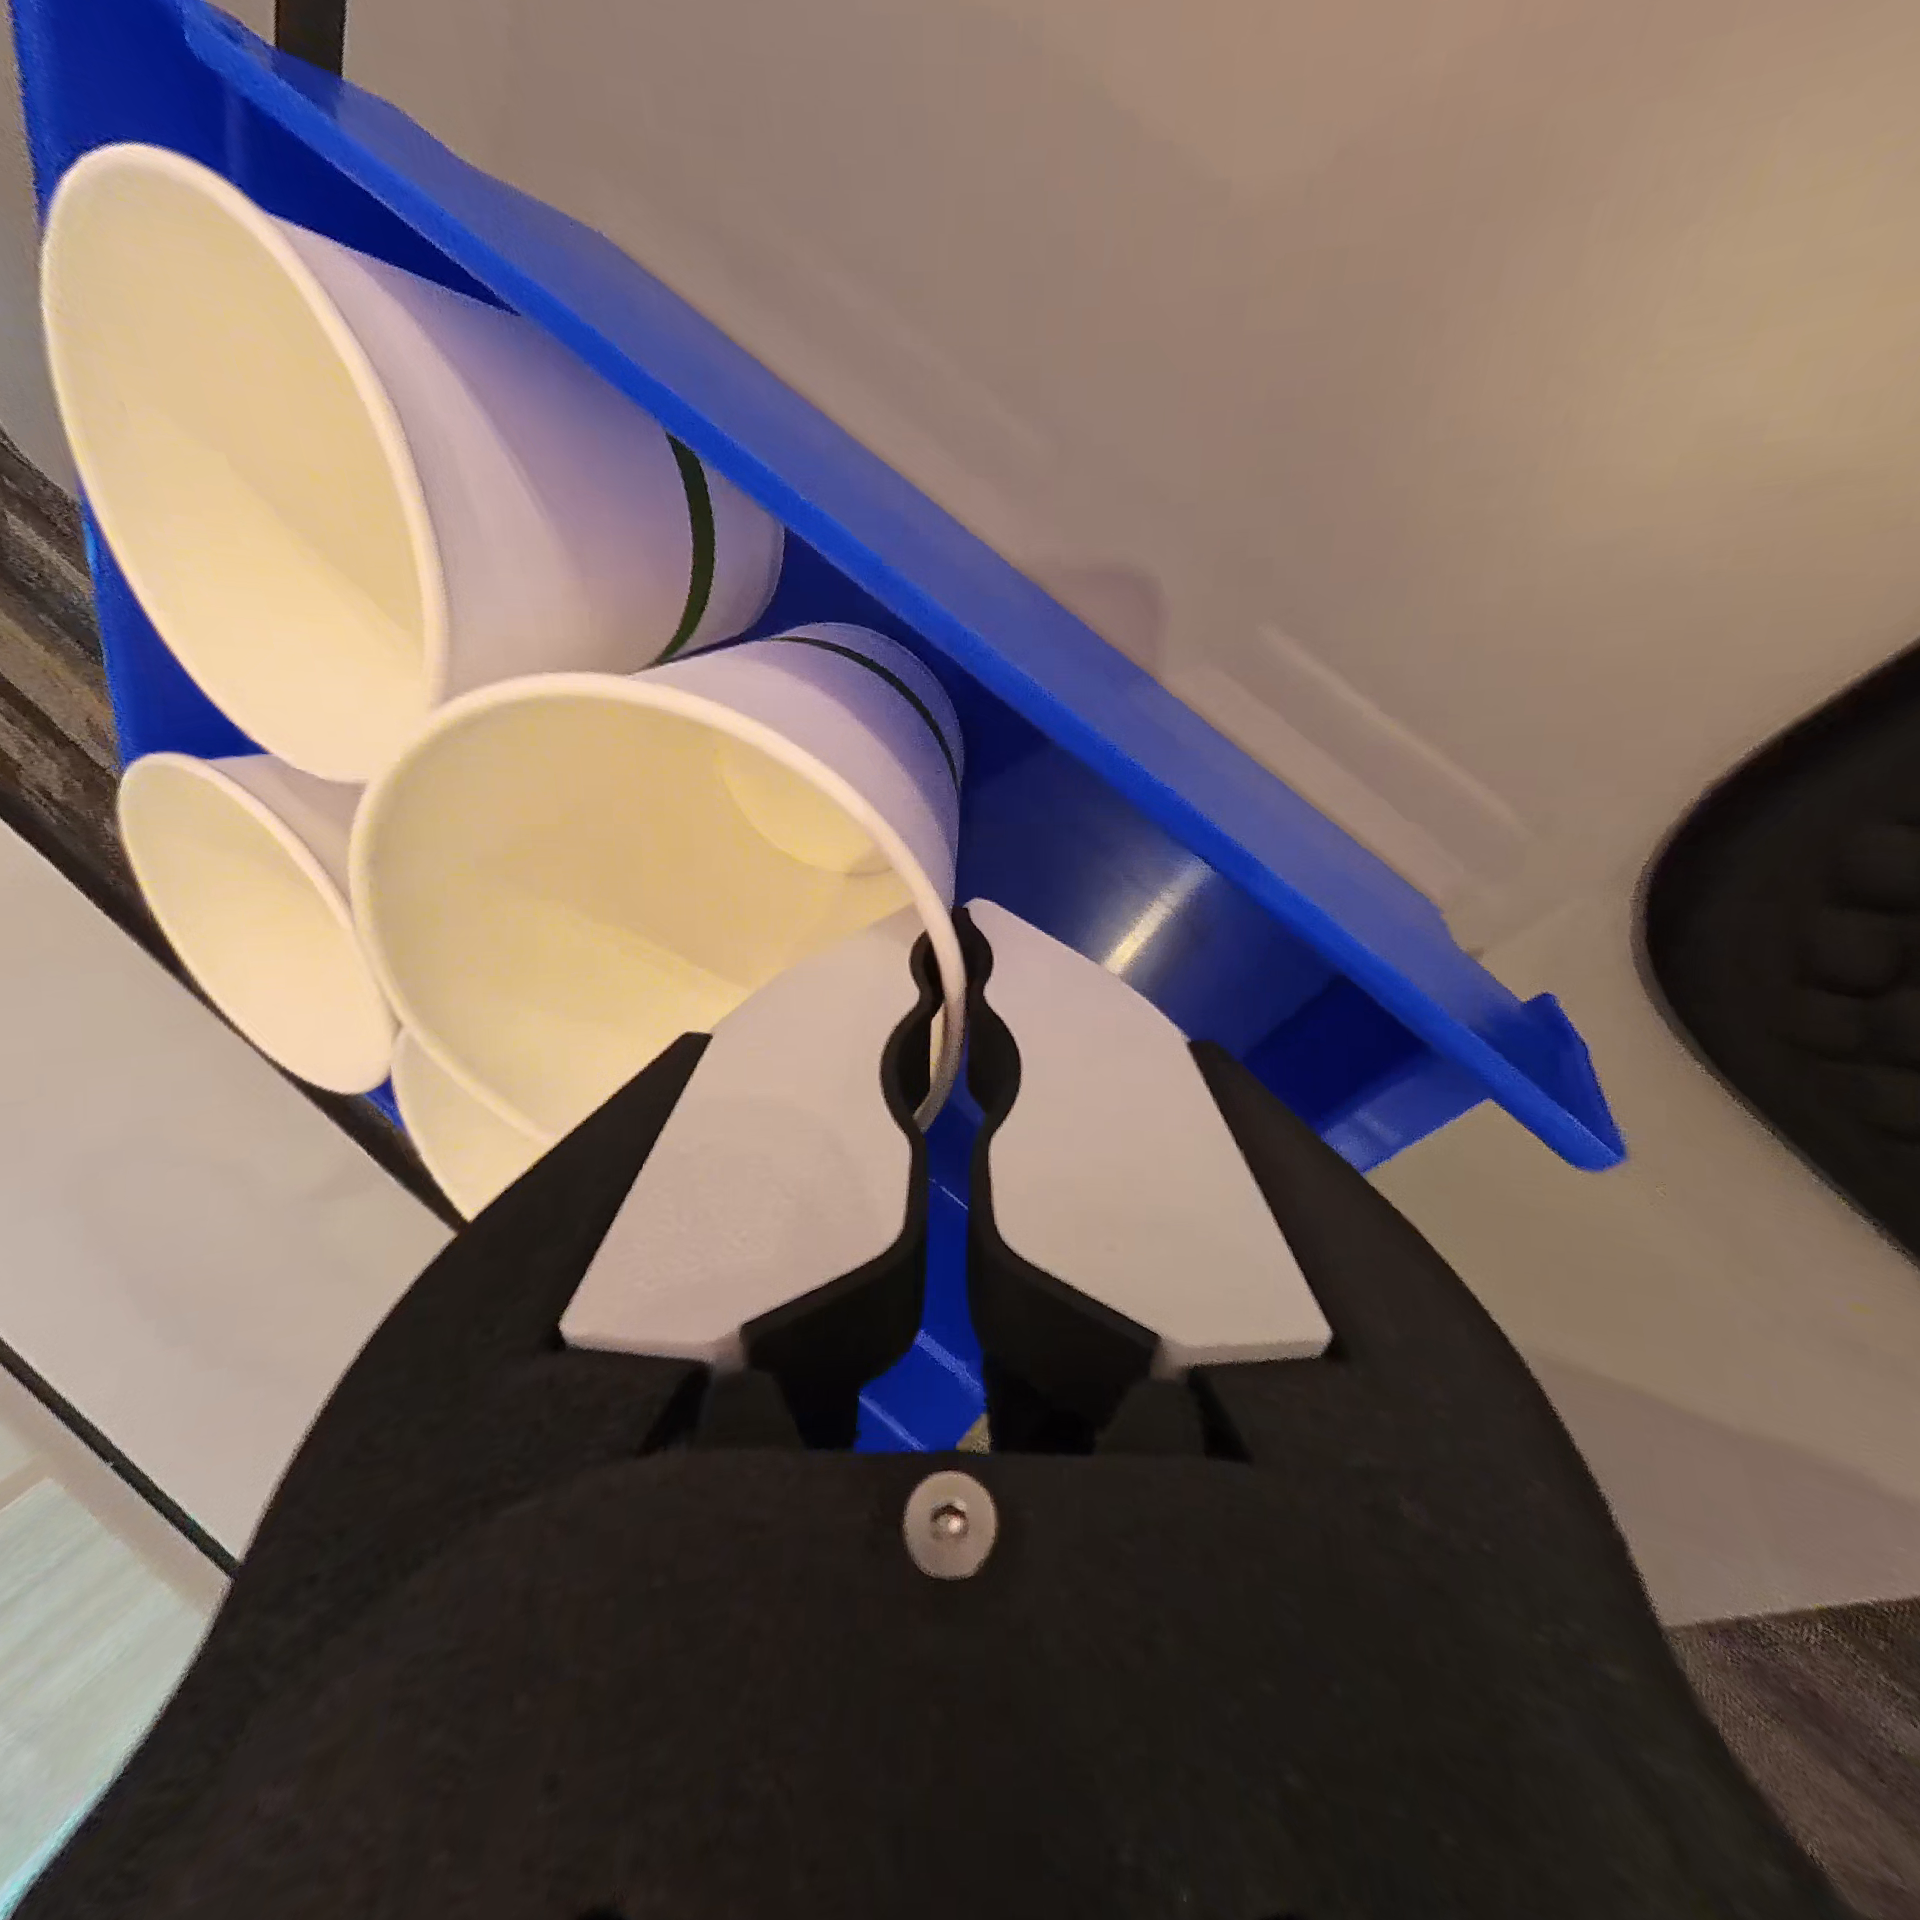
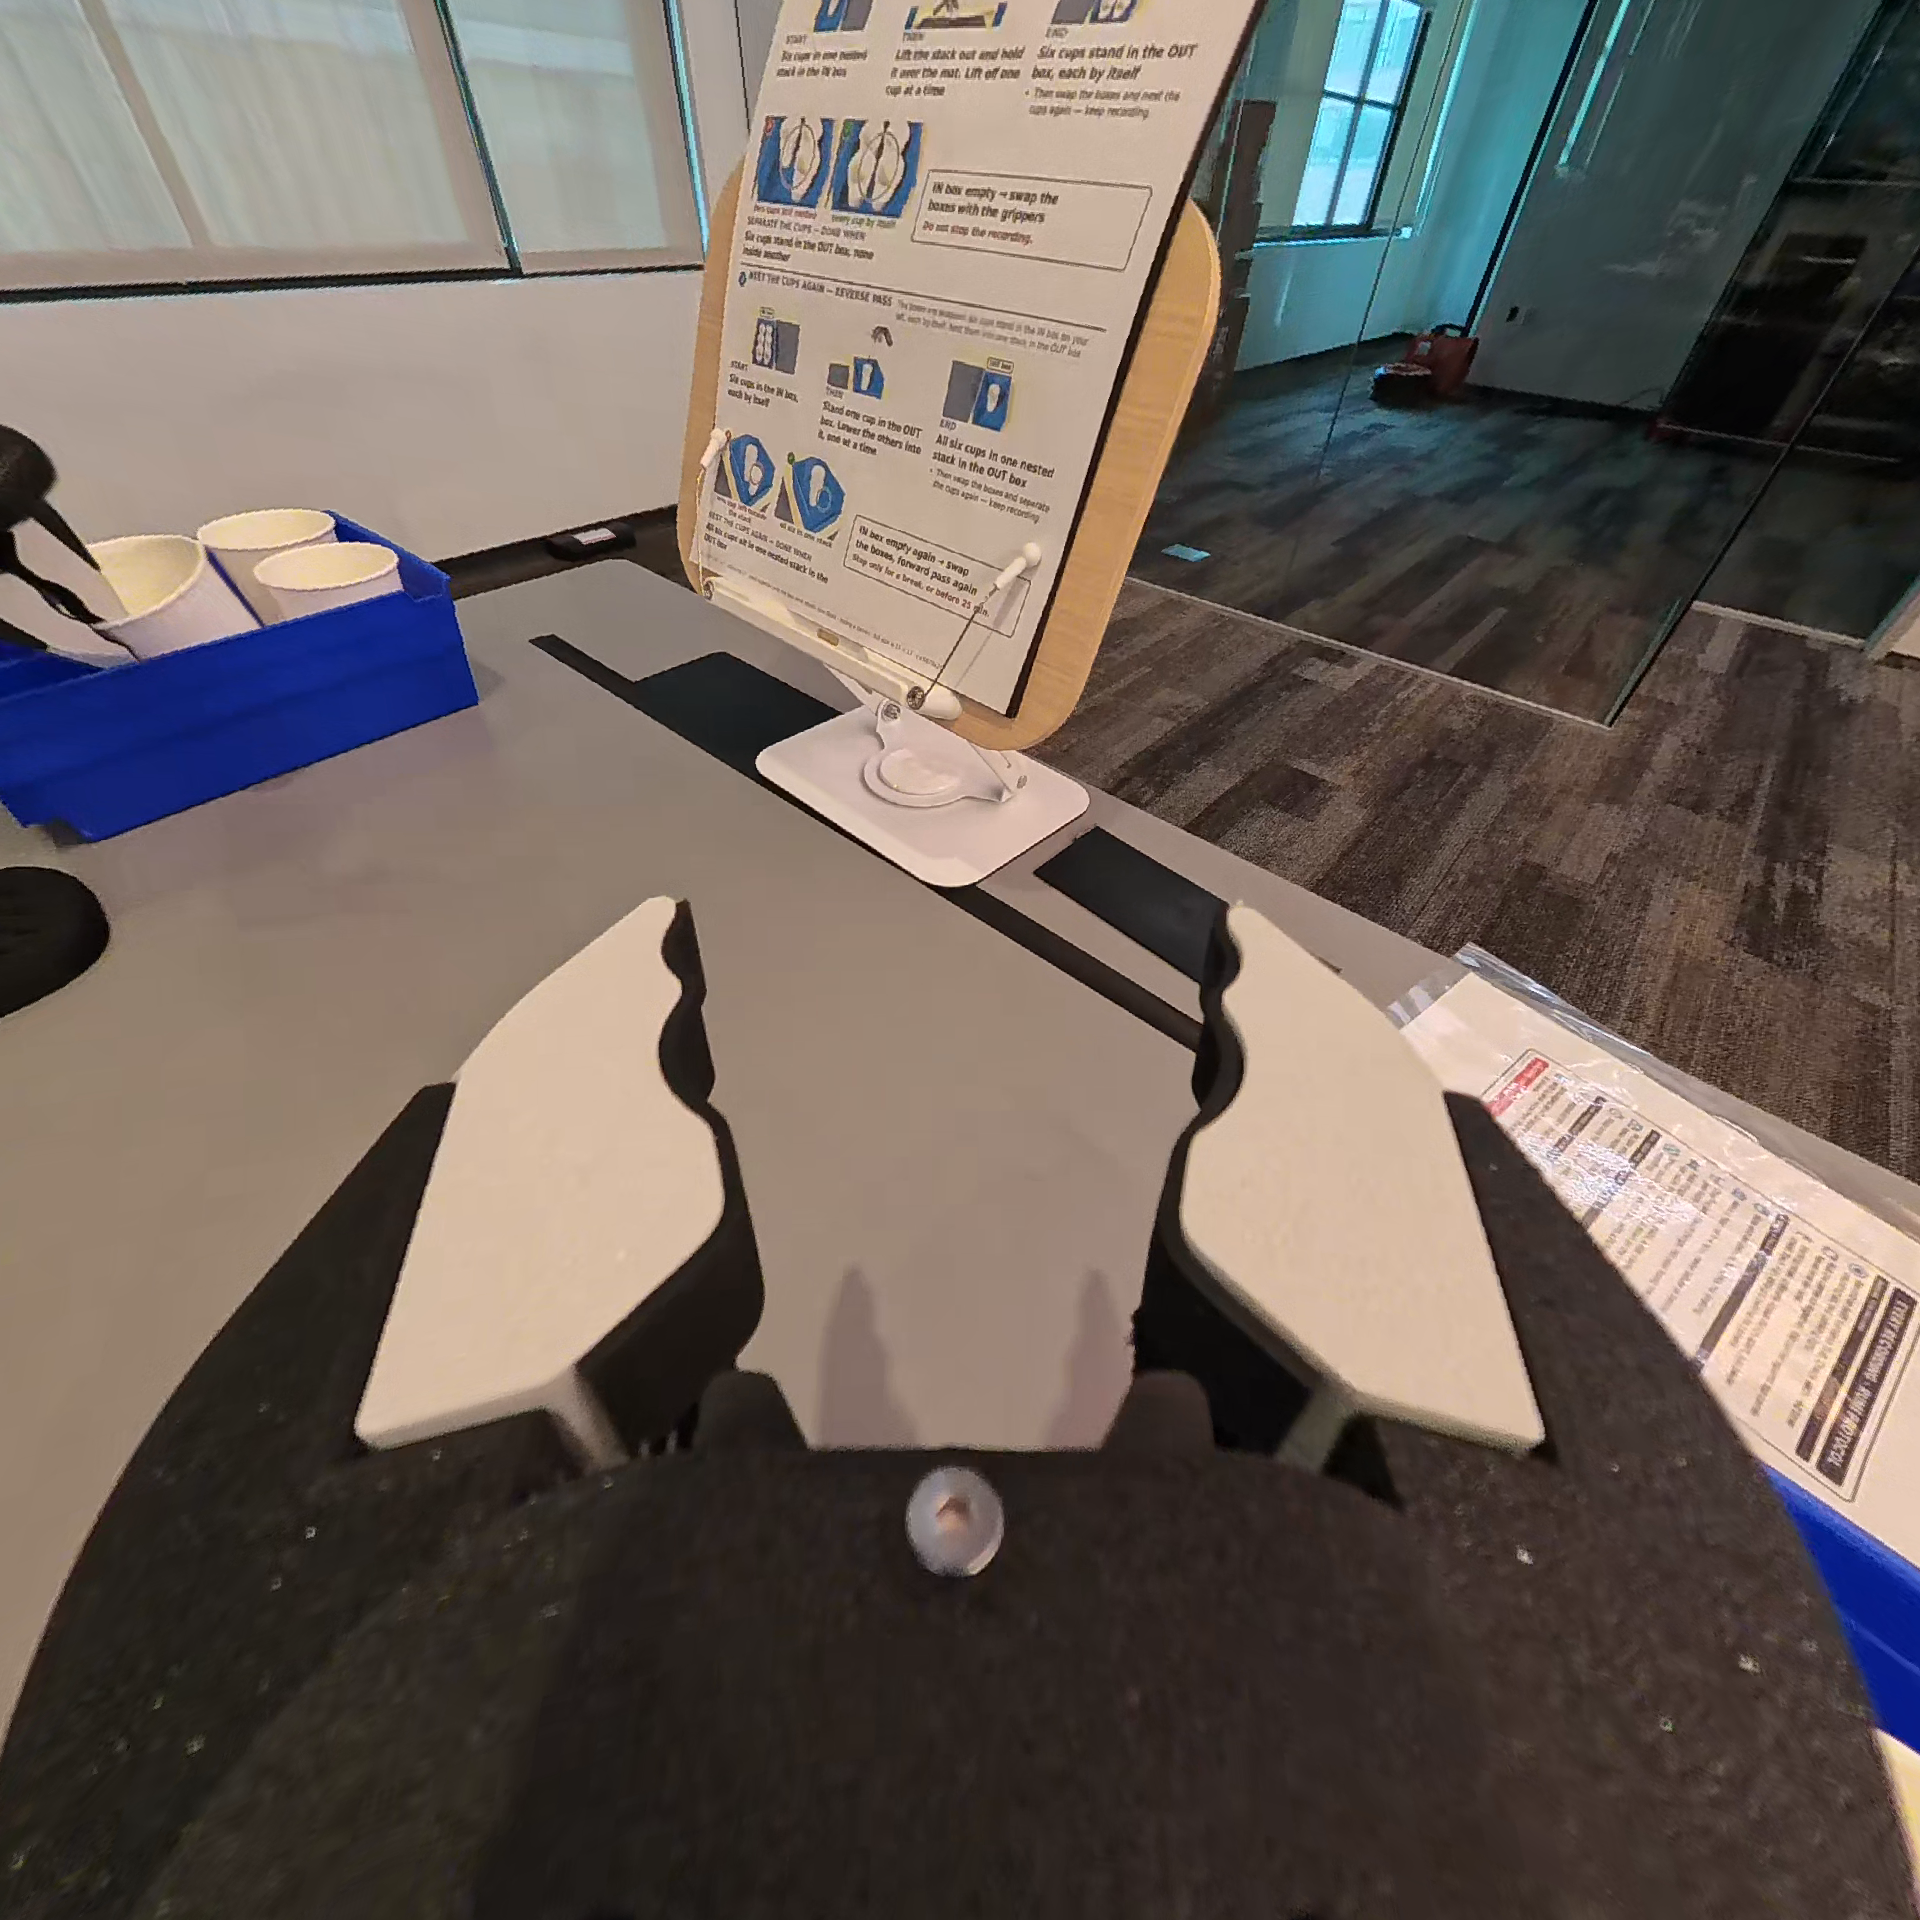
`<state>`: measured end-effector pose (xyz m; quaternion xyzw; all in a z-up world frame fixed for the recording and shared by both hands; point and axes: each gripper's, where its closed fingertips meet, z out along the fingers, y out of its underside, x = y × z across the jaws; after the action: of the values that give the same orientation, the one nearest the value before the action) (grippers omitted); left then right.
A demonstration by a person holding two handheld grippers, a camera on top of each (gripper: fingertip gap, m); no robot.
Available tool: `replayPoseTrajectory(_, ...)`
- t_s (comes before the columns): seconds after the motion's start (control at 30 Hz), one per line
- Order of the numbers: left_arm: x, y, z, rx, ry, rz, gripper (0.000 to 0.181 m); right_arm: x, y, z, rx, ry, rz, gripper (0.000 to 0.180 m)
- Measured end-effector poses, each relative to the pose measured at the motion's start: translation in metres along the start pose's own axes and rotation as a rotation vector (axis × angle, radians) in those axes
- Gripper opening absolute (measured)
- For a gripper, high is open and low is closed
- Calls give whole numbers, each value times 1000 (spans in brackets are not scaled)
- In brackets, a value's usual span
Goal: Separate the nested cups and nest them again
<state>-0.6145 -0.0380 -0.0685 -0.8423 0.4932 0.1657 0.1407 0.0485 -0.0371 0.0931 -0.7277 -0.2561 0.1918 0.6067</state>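
In the left wrist view several white paper cups stand in a blue box (image 1: 1091, 727). My left gripper (image 1: 951, 935) is shut on the rim of the nearest white cup (image 1: 582, 883), which leans apart from the others. A larger cup (image 1: 239, 457) is behind it and two more cups (image 1: 239, 914) show at the left. In the right wrist view my right gripper (image 2: 951, 925) is open and empty above the grey table (image 2: 416, 935). The blue box (image 2: 229, 696) with cups (image 2: 322, 577) sits far left there, with the left gripper (image 2: 42, 561) at it.
An instruction board on a white stand (image 2: 935, 810) stands at the table's far edge. A black mat (image 2: 42, 935) lies at the left, also in the left wrist view (image 1: 1808, 935). A bagged printed sheet (image 2: 1704, 1247) lies on a second blue box (image 2: 1860, 1621) at the right.
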Motion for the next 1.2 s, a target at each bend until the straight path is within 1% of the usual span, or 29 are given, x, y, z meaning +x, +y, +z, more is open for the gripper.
replayPoseTrajectory(0.2,2,-2,-33,24,-27,24,0,-6,3,5,-7,-40,10,90)
replayPoseTrajectory(0.37,0,-16,-88,74,-82,75,0,-34,-8,18,7,-105,-89,90)
replayPoseTrajectory(0.43,5,-33,-117,129,-94,104,0,-55,-14,26,25,-155,-163,90)
replayPoseTrajectory(0.5,18,-59,-145,219,-74,137,0,-82,-22,34,58,-224,-238,90)
replayPoseTrajectory(0.6,55,-108,-179,362,14,213,0,-136,-34,46,120,-386,-280,90)
replayPoseTrajectory(0.67,87,-140,-195,437,75,294,0,-175,-38,52,142,-512,-285,90)
replayPoseTrajectory(0.77,135,-184,-210,516,135,429,0,-231,-34,56,140,-698,-290,92)
replayPoseTrajectory(0.87,178,-217,-217,555,176,556,0,-266,-28,59,137,-802,-291,94)
replayPoseTrajectory(1.03,227,-249,-221,540,187,739,0,-286,-17,61,106,-896,-268,99)
replayPoseTrajectory(1.2,252,-265,-227,539,208,831,0,-298,-6,58,57,-991,-241,106)
